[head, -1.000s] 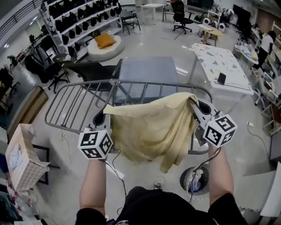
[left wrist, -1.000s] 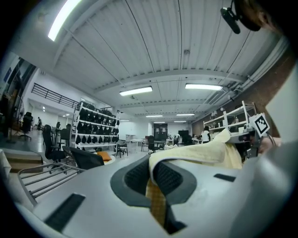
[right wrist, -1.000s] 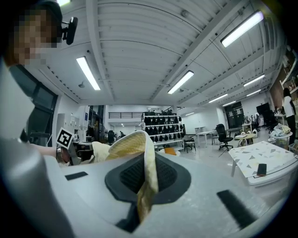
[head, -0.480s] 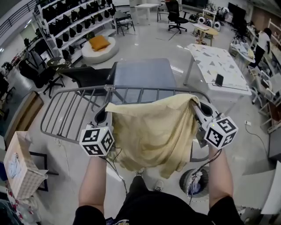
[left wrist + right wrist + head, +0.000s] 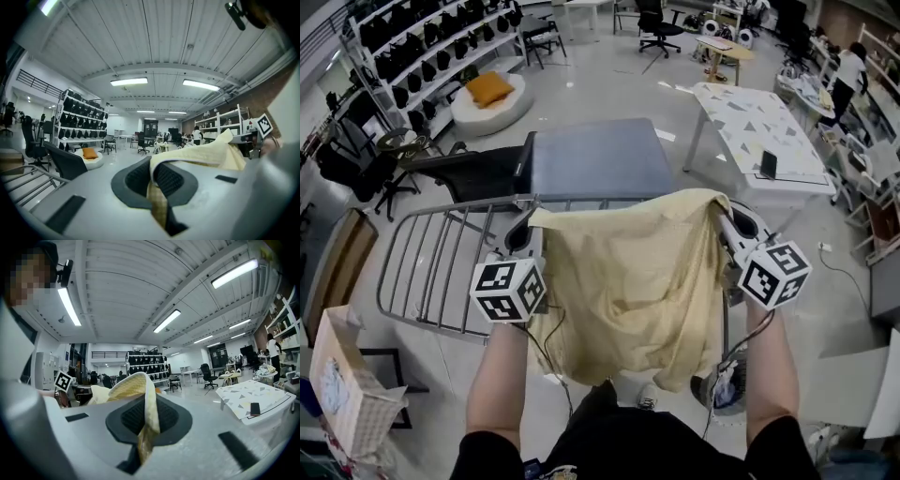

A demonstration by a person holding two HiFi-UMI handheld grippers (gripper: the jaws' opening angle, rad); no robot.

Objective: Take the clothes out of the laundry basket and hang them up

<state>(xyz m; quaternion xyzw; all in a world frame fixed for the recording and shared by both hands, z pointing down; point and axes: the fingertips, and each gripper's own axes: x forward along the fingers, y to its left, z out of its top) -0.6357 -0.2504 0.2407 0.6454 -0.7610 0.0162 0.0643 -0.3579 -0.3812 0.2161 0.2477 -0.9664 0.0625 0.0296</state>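
A pale yellow cloth point(image 5: 628, 281) hangs spread between my two grippers, above the near rail of a grey metal drying rack point(image 5: 431, 272). My left gripper point(image 5: 531, 228) is shut on the cloth's upper left corner, and the fabric point(image 5: 157, 197) shows pinched between its dark pads. My right gripper point(image 5: 725, 223) is shut on the upper right corner, with a fold of the cloth point(image 5: 147, 423) clamped between its jaws. The cloth's lower edge dangles in front of my body. No laundry basket shows in any view.
A woven box point(image 5: 342, 394) stands on the floor at the lower left. A white table with a triangle pattern point(image 5: 759, 141) is to the right, a black chair point(image 5: 469, 169) and shelves of dark bags point(image 5: 422, 66) beyond the rack. A round device point(image 5: 717, 389) lies near my right foot.
Both grippers have carried the cloth forward over the rack, which has come closer below. The cloth now hangs wider and flatter between them. Both grips are unchanged.
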